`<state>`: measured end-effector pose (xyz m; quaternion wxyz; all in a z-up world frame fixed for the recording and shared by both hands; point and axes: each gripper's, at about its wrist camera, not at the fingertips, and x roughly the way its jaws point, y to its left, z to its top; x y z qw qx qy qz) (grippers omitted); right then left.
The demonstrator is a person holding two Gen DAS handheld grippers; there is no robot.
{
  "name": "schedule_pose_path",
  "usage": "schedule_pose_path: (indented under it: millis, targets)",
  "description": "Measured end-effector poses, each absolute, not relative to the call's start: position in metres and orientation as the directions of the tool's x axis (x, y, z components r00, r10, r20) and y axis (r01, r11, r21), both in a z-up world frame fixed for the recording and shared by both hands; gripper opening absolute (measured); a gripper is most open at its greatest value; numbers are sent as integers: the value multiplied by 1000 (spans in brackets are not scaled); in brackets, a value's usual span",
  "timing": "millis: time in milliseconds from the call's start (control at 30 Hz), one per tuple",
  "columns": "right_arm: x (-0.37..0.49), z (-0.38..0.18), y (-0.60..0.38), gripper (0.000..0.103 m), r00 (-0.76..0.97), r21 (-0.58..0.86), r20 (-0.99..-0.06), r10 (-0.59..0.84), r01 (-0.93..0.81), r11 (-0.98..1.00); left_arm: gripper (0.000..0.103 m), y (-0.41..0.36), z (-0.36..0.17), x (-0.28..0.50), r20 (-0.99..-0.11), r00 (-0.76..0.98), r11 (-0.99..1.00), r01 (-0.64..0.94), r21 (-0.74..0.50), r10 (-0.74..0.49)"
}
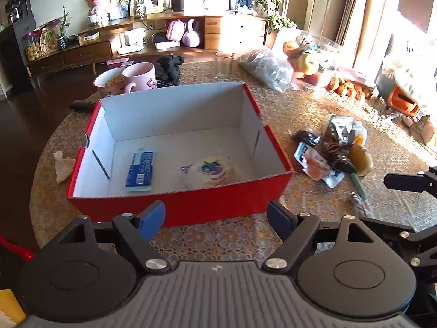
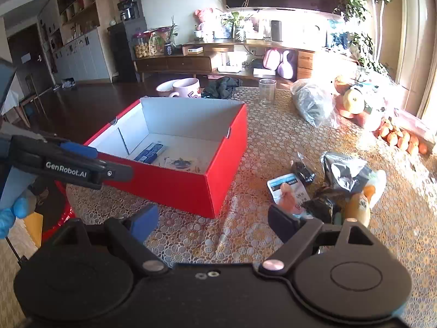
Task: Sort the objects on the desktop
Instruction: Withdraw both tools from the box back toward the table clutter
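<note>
Both the left gripper [image 1: 215,220] and right gripper [image 2: 213,222] hover wide open and empty-jawed before a red cardboard box [image 1: 218,205] holding a blue snack packet [image 1: 140,168], beside piled snack packets [image 1: 333,150].

White lettering "GenRobot.AI" runs along the black arm of the left gripper [image 2: 79,161], at the left edge of the right wrist view. Print on the snack packets and the mug is too blurred to read.
</note>
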<state>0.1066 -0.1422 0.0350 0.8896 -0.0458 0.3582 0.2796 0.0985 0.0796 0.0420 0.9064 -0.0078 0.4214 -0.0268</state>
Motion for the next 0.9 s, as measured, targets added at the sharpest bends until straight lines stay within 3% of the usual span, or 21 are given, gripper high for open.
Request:
schedule_pose_path:
  millis: [400,500,900]
  targets:
    - [83,42,-180,95,679,120,-594,432,-456,882,88,50,45,64,-716,692,995,86,-50,-95]
    - [80,33,-196,97,695,135,-594,405,-410,902,101,42,37,57,-705,703,996,78,-50,-91]
    - [60,18,-237,103,807,64,-498,318,-332,941,103,-3,16,44,-685,703,978,194,-75,-192]
